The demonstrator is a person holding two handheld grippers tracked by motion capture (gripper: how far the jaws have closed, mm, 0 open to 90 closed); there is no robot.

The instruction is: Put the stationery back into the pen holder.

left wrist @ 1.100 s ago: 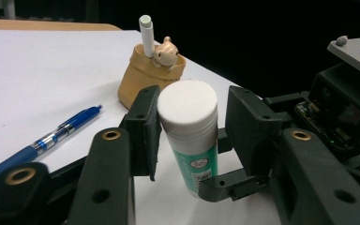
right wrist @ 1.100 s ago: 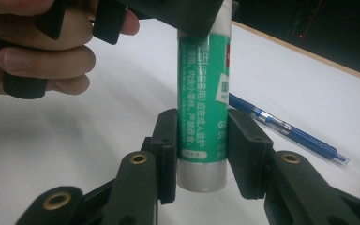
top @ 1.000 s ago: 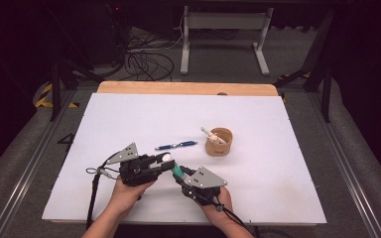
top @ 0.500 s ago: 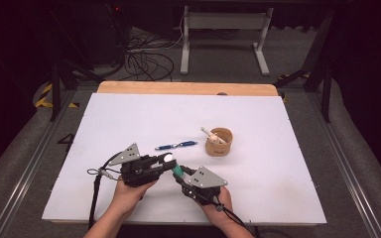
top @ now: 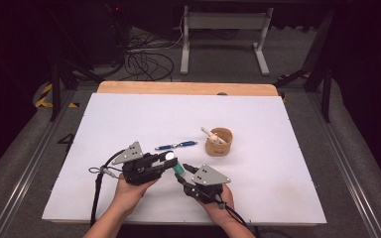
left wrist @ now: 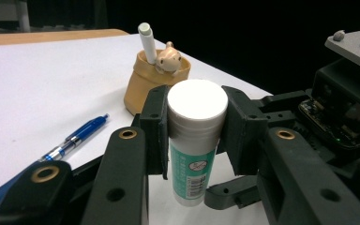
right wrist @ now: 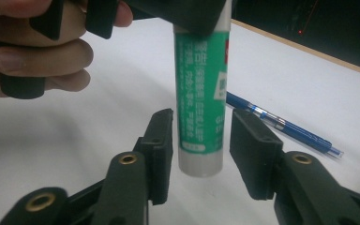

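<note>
Standing by the table (top: 129, 114) rn and it's white and mostly bare. Farthest from the grippers, up and off to the right gripper's side, there's a little wooden cup (top: 219, 141) with a white stick-looking thing and some animal figure poking out, can't tell more than that. A blue pen (top: 176, 145) lies flat just past the left gripper's tips, between the grippers and the cup, not touched by anything.

Main action is the glue stick (left wrist: 194, 140), green label w/ white cap. The left gripper (left wrist: 197, 124) has it clamped by the cap end, pads pressing both sides, so it's properly held, hanging upright w/ the bottom end pointing down off the table. The right gripper (right wrist: 201, 140) sits right below/beside, jaws around the stick's lower end, but they've just been opening and there's a visible gap on both sides now. So it's let go, the stick is between its pads but not gripped.

Imo looks like a handover that's basically done: left has it, right released. What's left, prob: right backs away, then left takes the stick somewhere, maybe the cup. Just a guess tho. Cap is on, nothing opened.
</note>
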